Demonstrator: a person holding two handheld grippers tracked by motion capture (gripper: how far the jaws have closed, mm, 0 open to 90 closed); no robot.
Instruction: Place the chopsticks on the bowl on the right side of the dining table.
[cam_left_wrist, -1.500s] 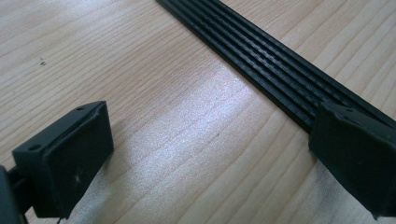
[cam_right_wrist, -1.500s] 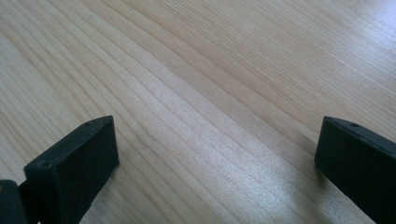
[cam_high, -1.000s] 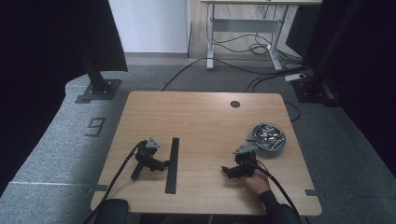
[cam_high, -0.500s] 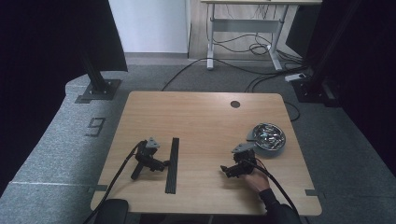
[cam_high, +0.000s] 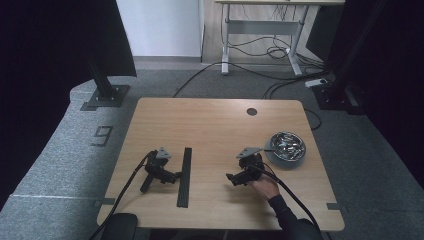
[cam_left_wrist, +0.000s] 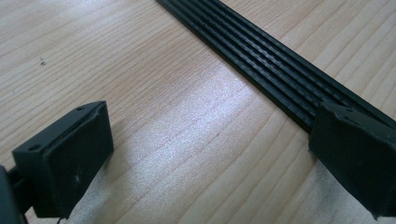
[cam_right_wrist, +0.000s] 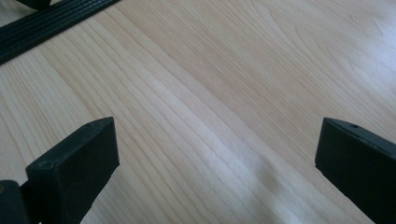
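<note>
A light wooden surface is sitting in the centre of the high view, on grey carpet, with a small round hole near its far edge. In the lower left part of the surface the left hand-held gripper is lying on the wood with no hand on it, its cable trailing off toward the bottom edge of the frame. Its tips are pointing right, toward a long black ribbed strip lying just beside them and running from near to far. In the left gripper view the jaws are standing wide apart with bare wood between them, and the black ribbed strip is crossing diagonally from the top centre to the right, passing right by the right-hand jaw. In the lower right part of the high view a hand in a dark sleeve is holding the right hand-held gripper low over the surface, pointing left. In the right gripper view its jaws are also spread wide over bare wood, gripping nothing, with the strip showing in the upper left corner. A round metal bowl holding shiny metal pieces, too small to identify, is sitting near the right edge of the surface, just right of the right hand-held gripper.
</note>
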